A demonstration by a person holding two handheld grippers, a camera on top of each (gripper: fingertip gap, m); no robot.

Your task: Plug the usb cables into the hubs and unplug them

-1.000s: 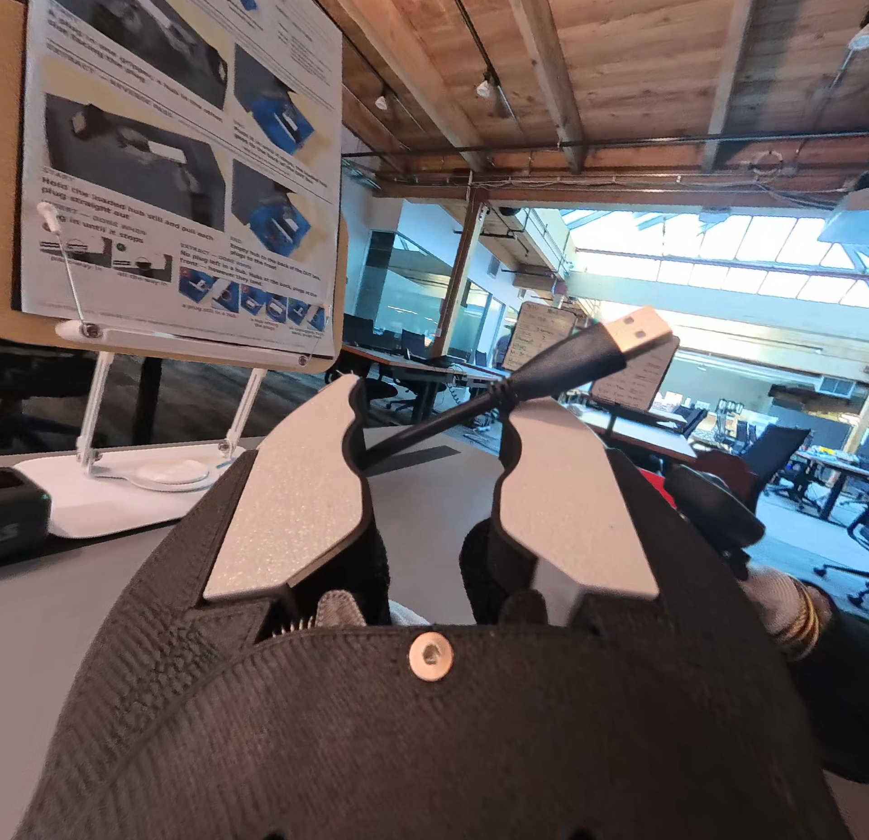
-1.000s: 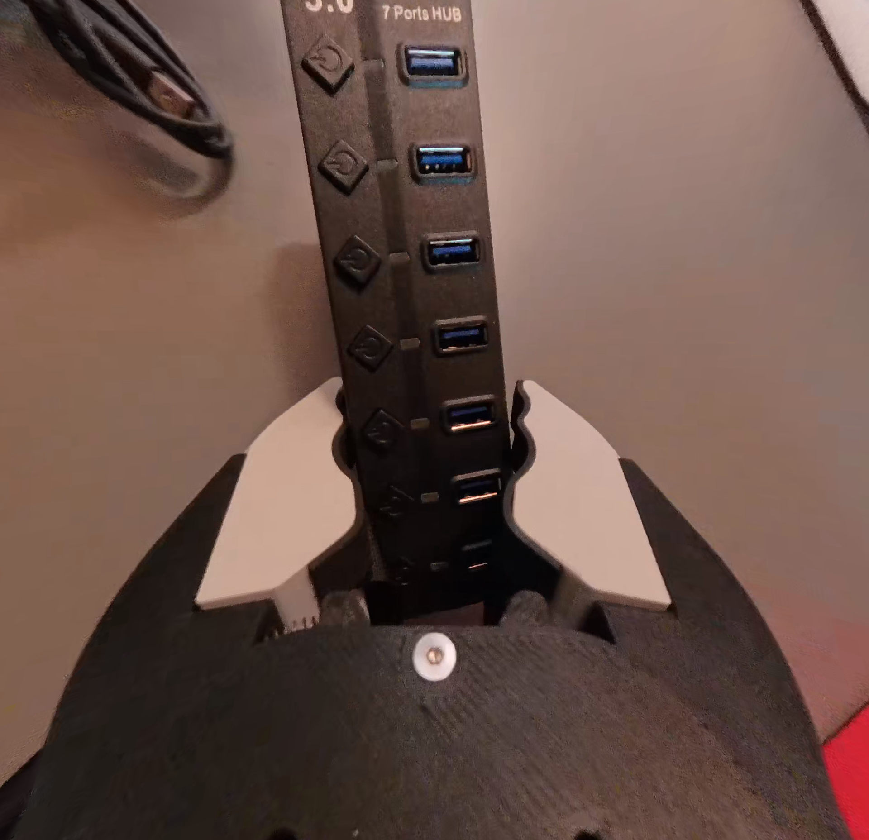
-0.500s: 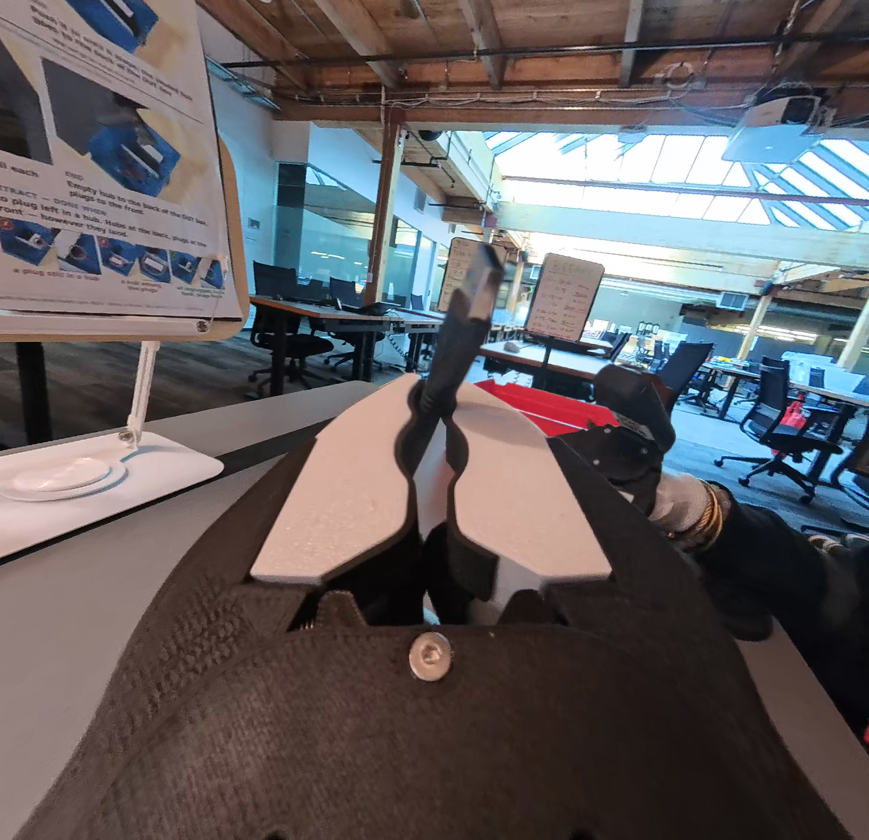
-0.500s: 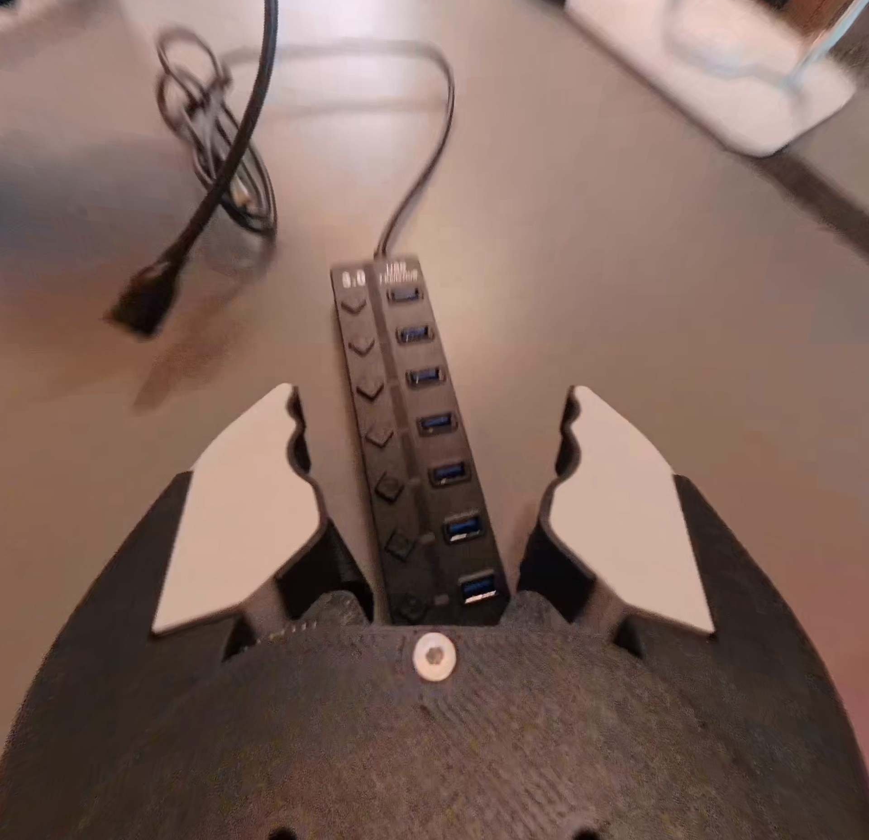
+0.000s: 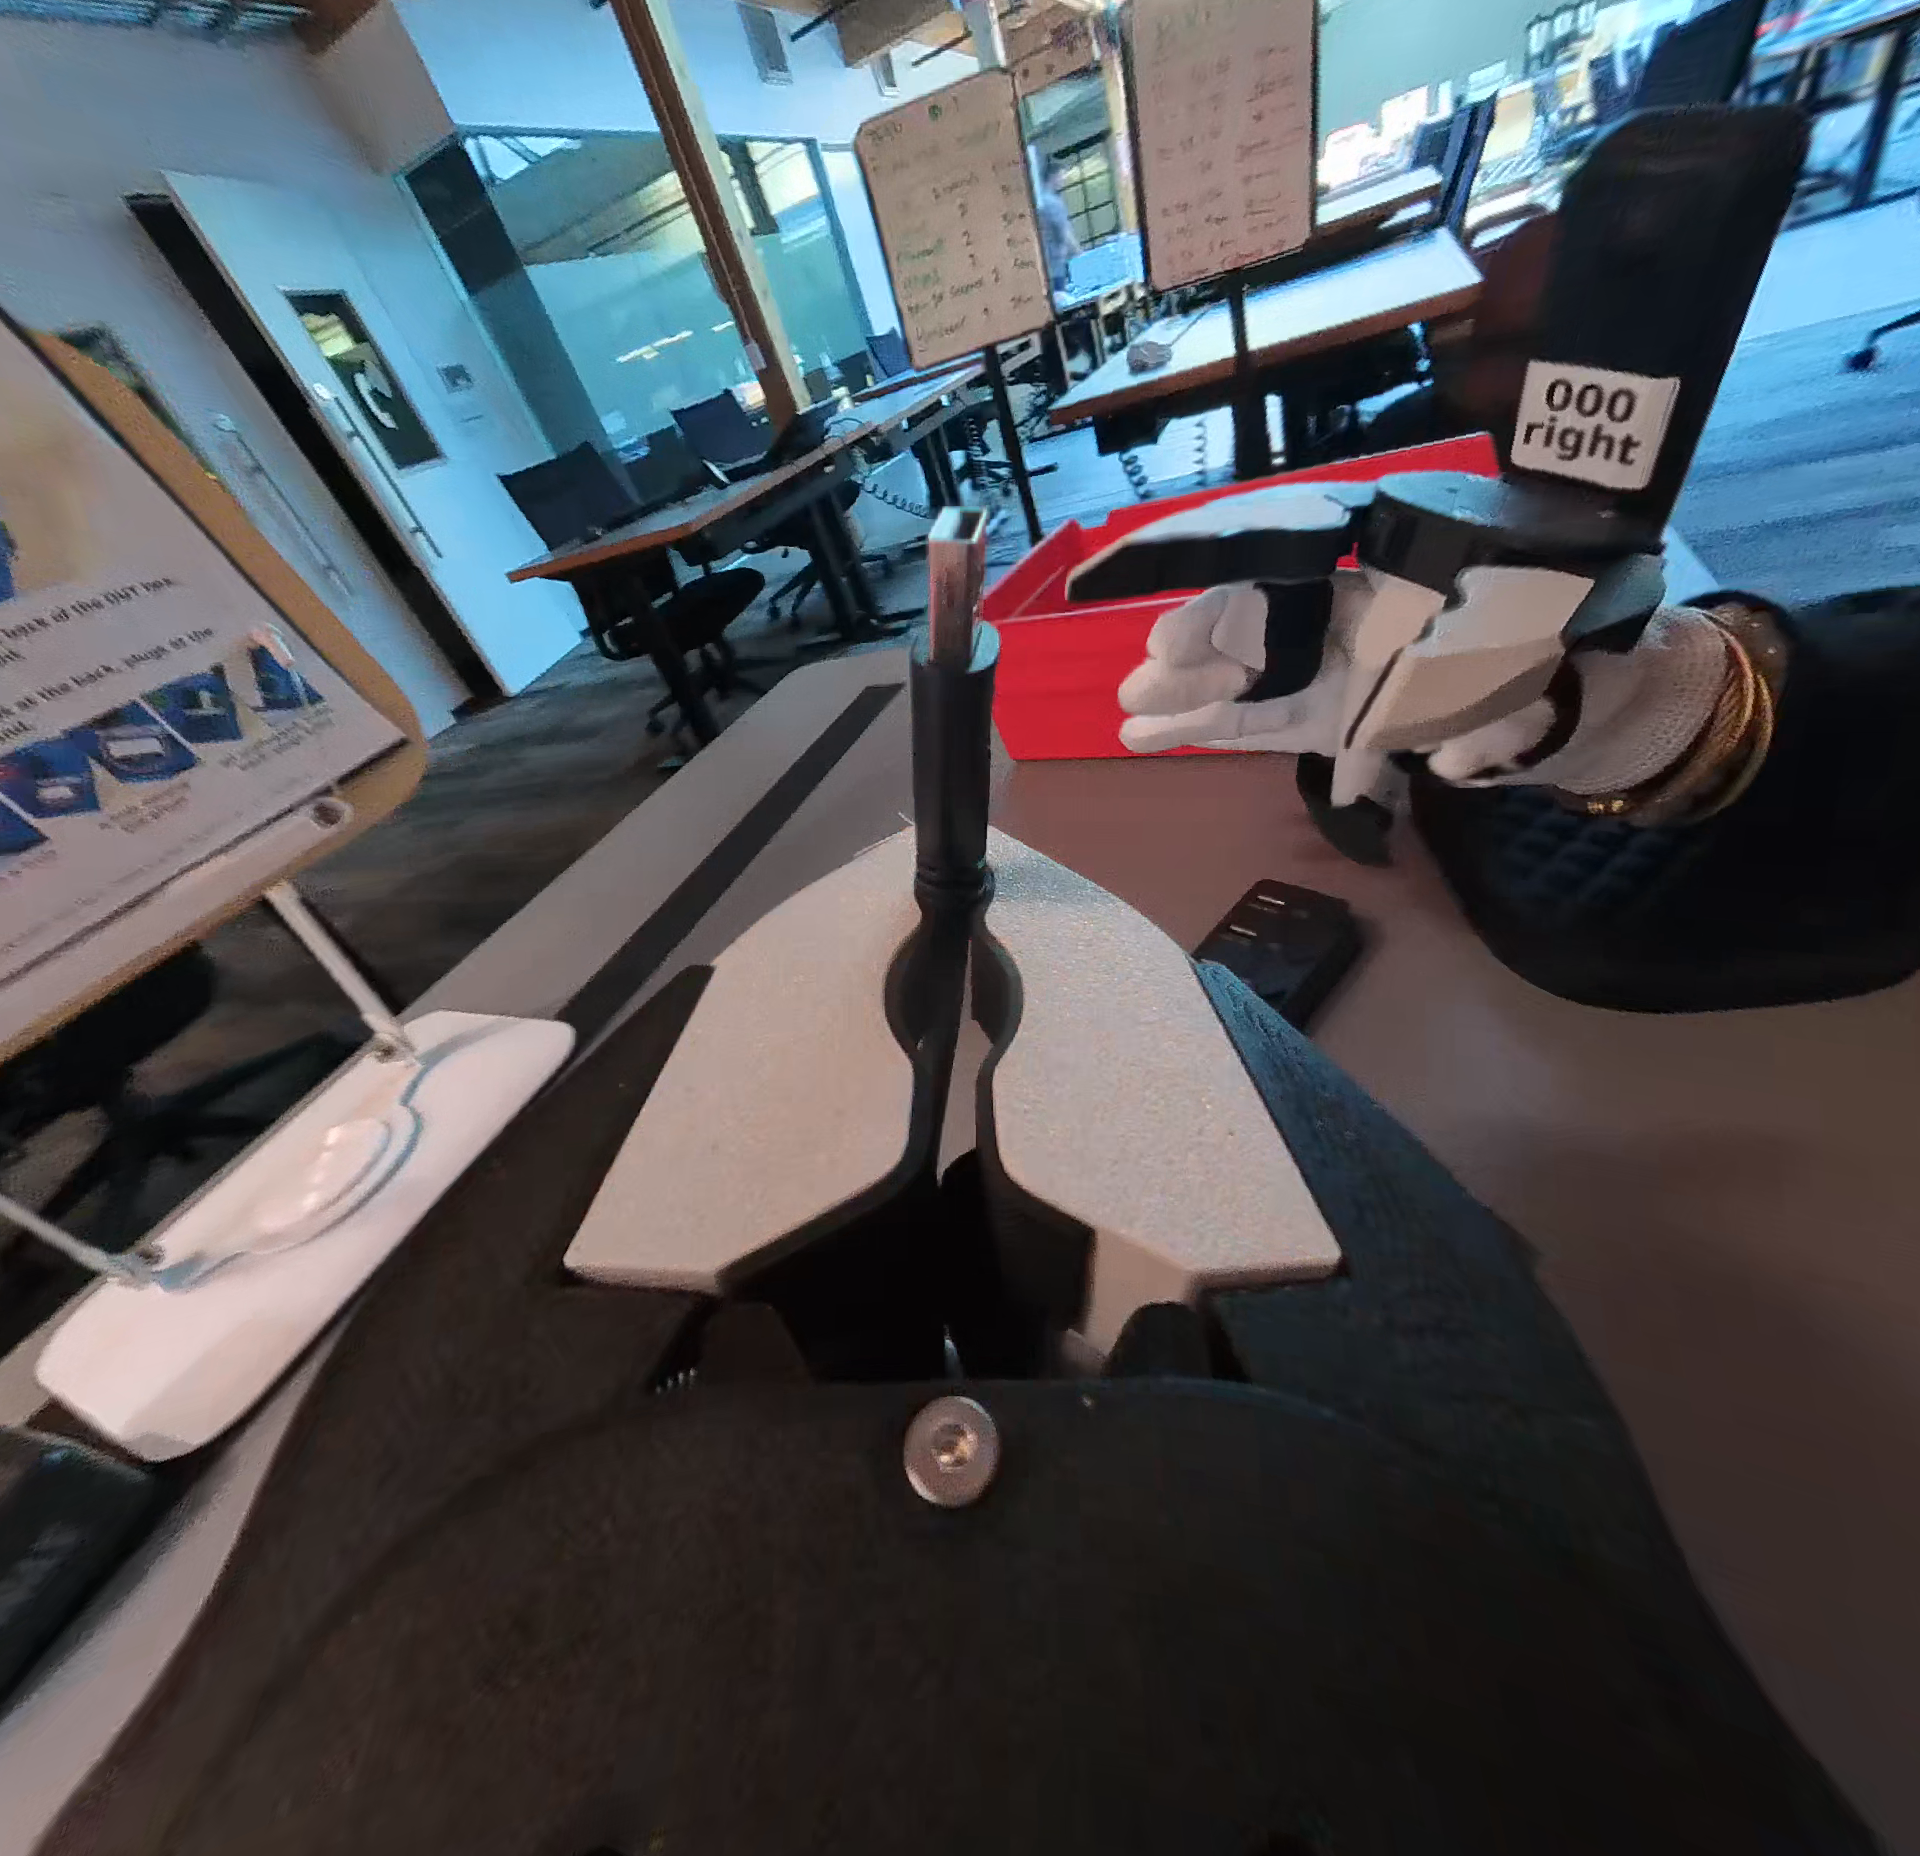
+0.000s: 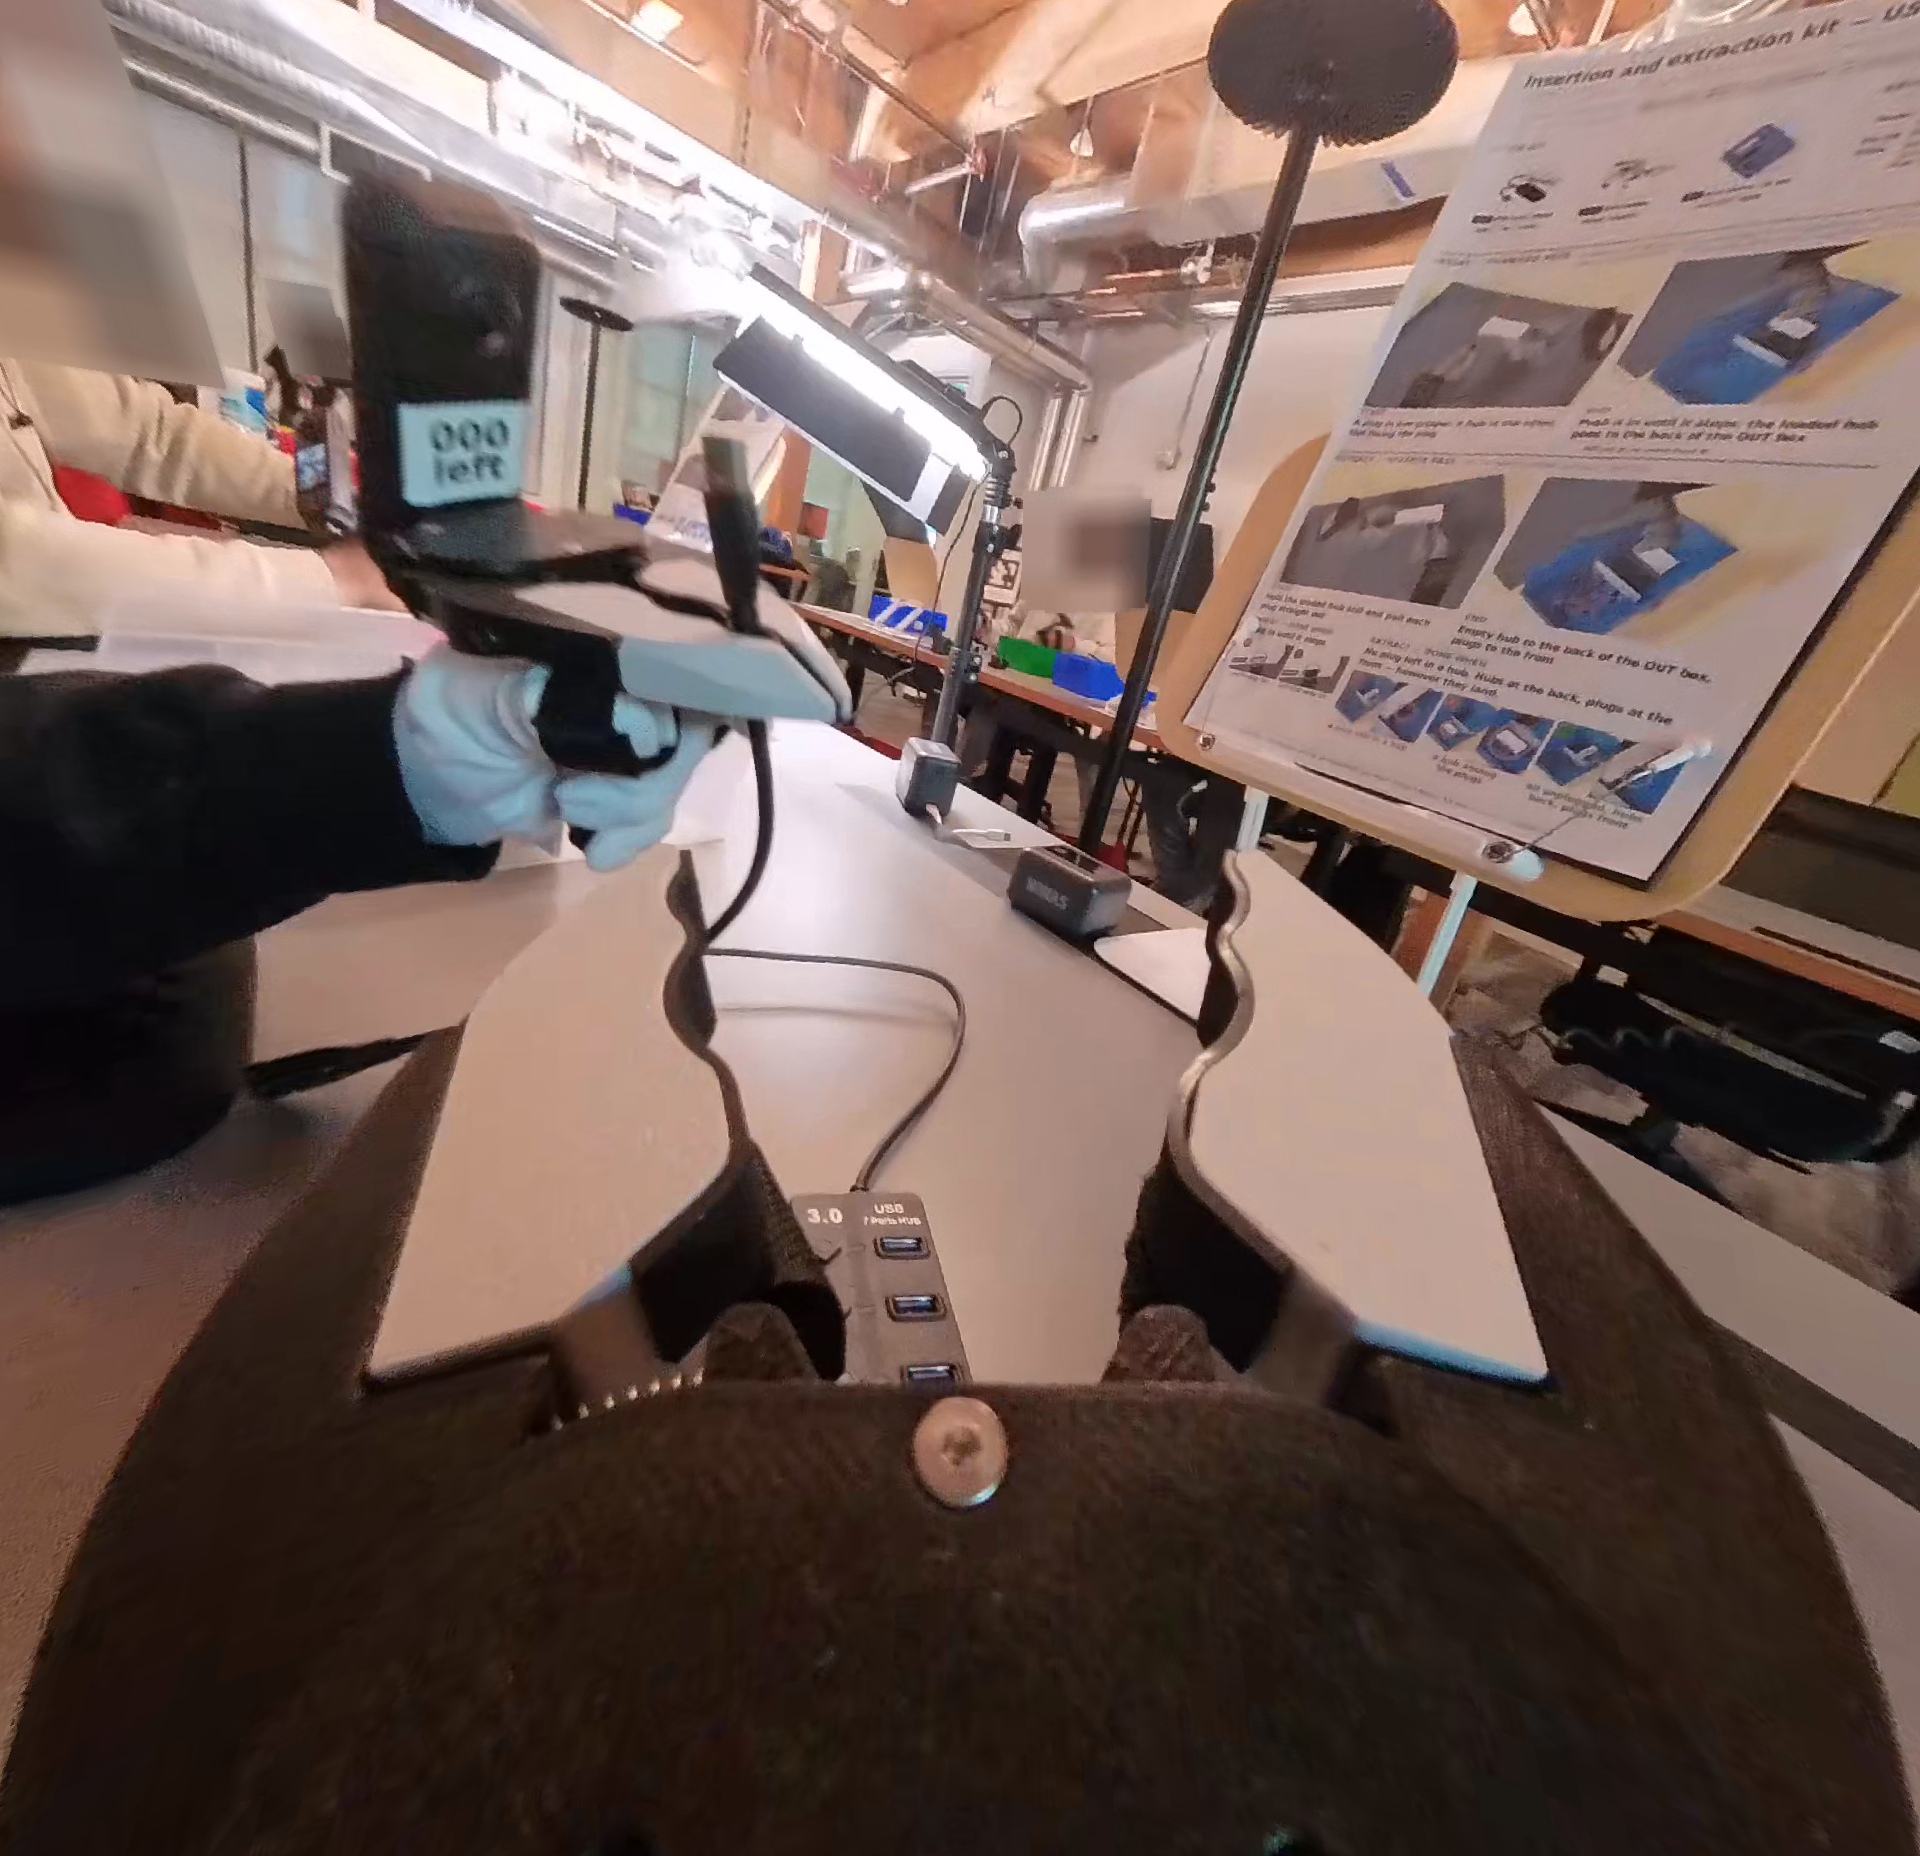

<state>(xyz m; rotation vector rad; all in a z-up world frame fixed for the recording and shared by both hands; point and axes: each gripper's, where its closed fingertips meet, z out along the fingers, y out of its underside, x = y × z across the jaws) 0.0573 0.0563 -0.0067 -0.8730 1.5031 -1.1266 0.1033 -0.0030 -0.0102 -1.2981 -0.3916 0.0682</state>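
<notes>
The grey tabletop (image 6: 935, 1100) carries everything, with a shallow red plastic bin (image 5: 1049, 653) at its far edge and a paper instruction sheet on a tilted wooden stand (image 6: 1621, 518) behind. On the table lies the long black seven-port USB hub (image 6: 899, 1287), flat, ports up, its own thin lead curling away; it sits low between the fingers of the right gripper (image 6: 951, 965), which are spread wide and grasp nothing. The left gripper (image 5: 951, 959) is clenched on the black USB cable (image 5: 948, 757) just below the plug's strain relief, so the metal plug (image 5: 956, 585) stands upright above the fingertips, well apart from the hub, and the rest of the cord hangs slack underneath (seen from the right wrist view).

The cable is likely light and floppy, only the moulded plug body being stiff, so a hold closer to the plug should steer better. The hub looks light and smooth enough to slide; bracing its long sides seems wise.
</notes>
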